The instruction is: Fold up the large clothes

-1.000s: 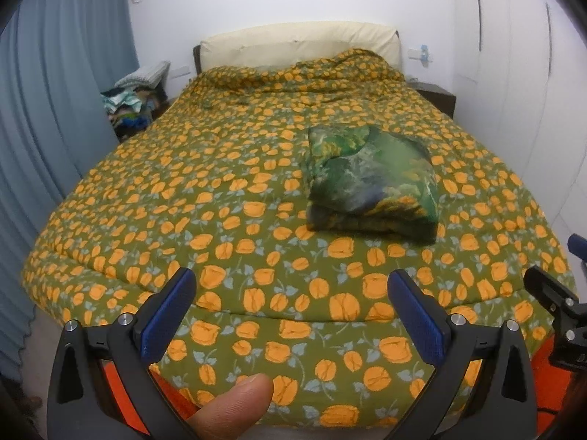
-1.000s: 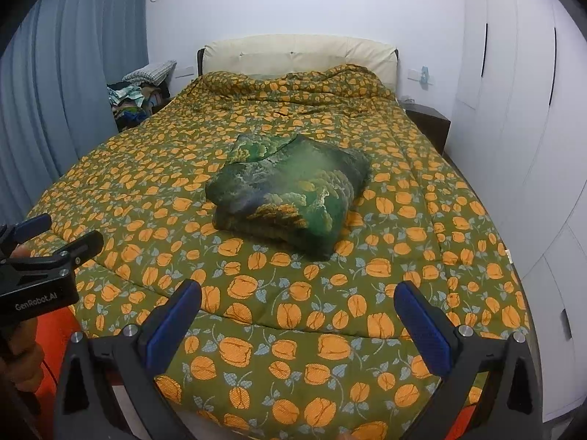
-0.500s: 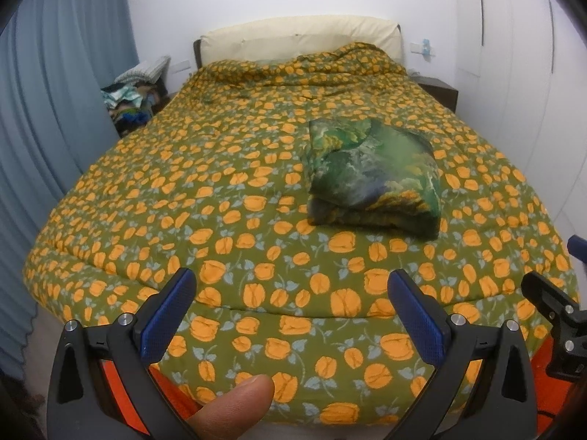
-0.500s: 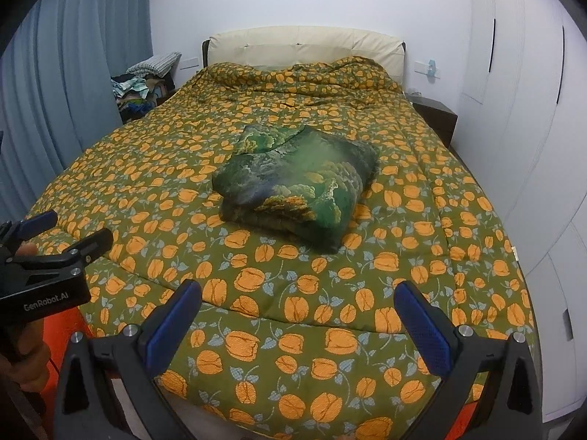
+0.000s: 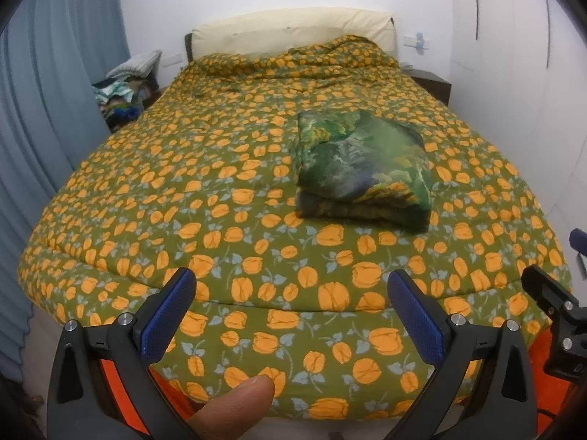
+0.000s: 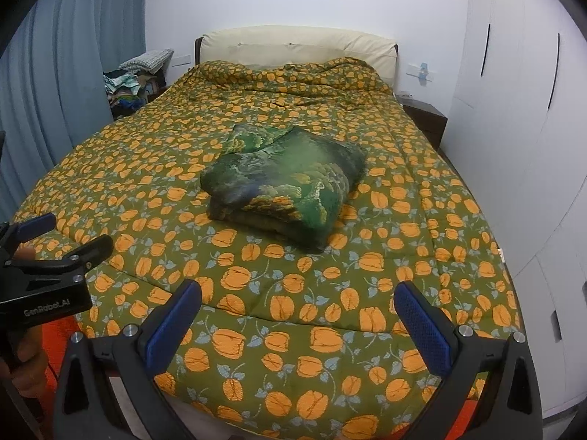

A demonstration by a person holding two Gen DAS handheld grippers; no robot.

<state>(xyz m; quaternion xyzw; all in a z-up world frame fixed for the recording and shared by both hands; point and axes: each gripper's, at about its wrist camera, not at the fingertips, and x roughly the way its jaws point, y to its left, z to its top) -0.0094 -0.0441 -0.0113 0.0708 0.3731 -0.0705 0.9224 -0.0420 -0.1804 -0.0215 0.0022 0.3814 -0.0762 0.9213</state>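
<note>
In the left wrist view, the left claw (image 5: 291, 306) hangs in the near foreground with its two blue-padded black fingers (image 5: 168, 315) spread wide and nothing between them. A thumb tip (image 5: 234, 403) shows at the bottom edge between the finger bases. Past the claw lies a bed covered by an olive-green quilt printed with orange flowers (image 5: 205, 190). The folded garment of dark green patterned fabric (image 5: 361, 168) rests on the quilt right of centre, well beyond the fingertips and touching neither finger; its stacked layers face the near side. At the far end stands a cream padded headboard (image 5: 293, 33). Grey-blue curtains (image 5: 47, 117) hang on the left, a heap of mixed clothes (image 5: 121, 99) sits in the far left corner, and a dark bedside cabinet (image 5: 431, 86) stands at the far right. Part of the right claw (image 5: 550, 293) enters at the right edge.

In the right wrist view, the right claw (image 6: 297, 311) is likewise wide apart and empty, held over the near edge of the bed. The folded garment (image 6: 286, 187) lies near the middle of the quilt (image 6: 403, 201), apart from both claws. The left claw (image 6: 62, 242) appears at the left edge, carried by a hand (image 6: 29, 366), its fingers parted. White wardrobe doors (image 6: 513, 110) fill the right side.
</note>
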